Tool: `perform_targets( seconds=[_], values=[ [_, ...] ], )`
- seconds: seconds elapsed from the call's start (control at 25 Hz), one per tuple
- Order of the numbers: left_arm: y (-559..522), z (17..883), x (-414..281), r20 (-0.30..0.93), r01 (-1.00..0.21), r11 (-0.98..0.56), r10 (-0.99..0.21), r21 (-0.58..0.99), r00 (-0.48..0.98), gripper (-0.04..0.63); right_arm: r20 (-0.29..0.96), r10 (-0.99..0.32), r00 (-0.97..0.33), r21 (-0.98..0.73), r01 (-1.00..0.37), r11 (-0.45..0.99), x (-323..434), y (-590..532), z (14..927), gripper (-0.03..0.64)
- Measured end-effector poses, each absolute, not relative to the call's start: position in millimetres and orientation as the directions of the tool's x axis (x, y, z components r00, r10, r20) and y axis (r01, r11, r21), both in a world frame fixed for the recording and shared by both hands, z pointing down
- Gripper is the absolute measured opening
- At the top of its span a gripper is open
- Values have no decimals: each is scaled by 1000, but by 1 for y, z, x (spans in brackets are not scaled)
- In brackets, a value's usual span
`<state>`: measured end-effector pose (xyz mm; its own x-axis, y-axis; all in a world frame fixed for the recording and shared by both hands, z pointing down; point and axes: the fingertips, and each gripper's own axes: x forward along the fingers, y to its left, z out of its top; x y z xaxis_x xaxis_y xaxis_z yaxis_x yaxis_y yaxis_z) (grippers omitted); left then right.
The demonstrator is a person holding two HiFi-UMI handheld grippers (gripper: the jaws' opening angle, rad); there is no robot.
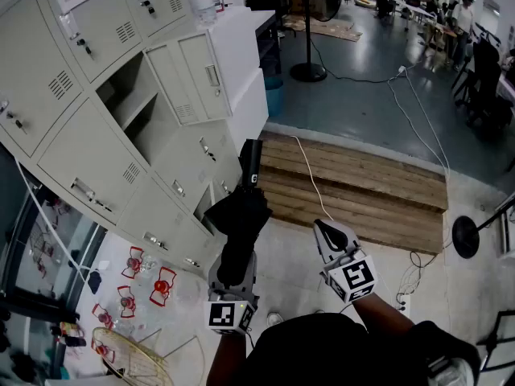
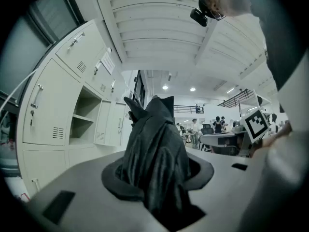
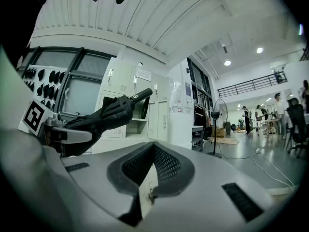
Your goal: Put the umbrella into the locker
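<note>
A folded black umbrella [image 1: 240, 219] is clamped in my left gripper [image 1: 233, 270], which is shut on its cloth. Its handle [image 1: 251, 166] points away from me toward the bank of pale lockers [image 1: 88, 159]. One locker [image 1: 133, 107] stands open, a shelf inside, its door [image 1: 197, 77] swung out to the right. In the left gripper view the umbrella [image 2: 154, 149] fills the gap between the jaws of the left gripper [image 2: 157, 178], and the open locker [image 2: 83, 122] lies ahead to the left. My right gripper [image 1: 326, 232] hangs beside it, shut and empty [image 3: 150, 170]; from it the umbrella [image 3: 106, 116] shows at the left.
A wooden pallet platform [image 1: 362, 191] lies ahead on the right, with a white cable [image 1: 310, 175] across it. A fan stand [image 1: 308, 69] rises beyond it. A round lamp base [image 1: 465, 236] sits at the right. Red objects [image 1: 145, 280] and a wire basket [image 1: 133, 360] lie below the lockers.
</note>
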<state>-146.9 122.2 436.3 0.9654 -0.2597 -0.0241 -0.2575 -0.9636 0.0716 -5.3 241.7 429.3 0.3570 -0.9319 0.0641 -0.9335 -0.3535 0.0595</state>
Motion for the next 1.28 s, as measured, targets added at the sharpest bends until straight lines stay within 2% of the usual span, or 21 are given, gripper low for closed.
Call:
perform_targets(
  seconds=[0.36,0.72,1.28],
  values=[
    [122,433,-150,-13,-251,-966,-253,66,967,179,68,-926,371,113,-925,-362,-11,239,427,-2],
    [108,428,-163,25,-269,-962,-268,41,963,179,25,-942,334,91,-939,-331,-34,217,416,-2],
    [63,427,-191,56,-292,-956,-291,5,955,179,36,-950,309,100,-947,-305,-71,173,426,-2]
  ],
)
